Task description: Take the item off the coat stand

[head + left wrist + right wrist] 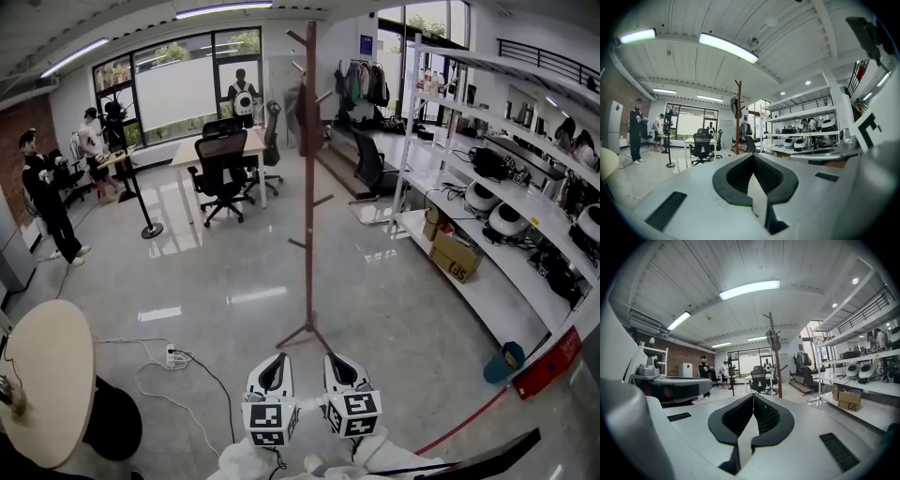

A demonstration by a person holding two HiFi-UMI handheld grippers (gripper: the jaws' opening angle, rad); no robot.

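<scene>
A tall brown wooden coat stand (pixel 308 216) rises from the glossy floor straight ahead of me. A dark item (pixel 302 117) hangs from a peg near its top. The left gripper view shows the coat stand (pixel 738 123) far off with the dark item (pixel 734 107) on it. In the right gripper view the coat stand (pixel 776 363) and the item (pixel 772 339) appear too. My left gripper (pixel 277 358) and right gripper (pixel 335 358) are held low, side by side, just short of the stand's feet. Both are shut with nothing between the pads.
White shelving (pixel 487 202) with round devices and a cardboard box (pixel 453 255) runs along the right. A black office chair (pixel 222 173) and desk stand behind the coat stand. A round table (pixel 47 389) and a floor cable (pixel 173 361) lie to the left. People stand at the back left.
</scene>
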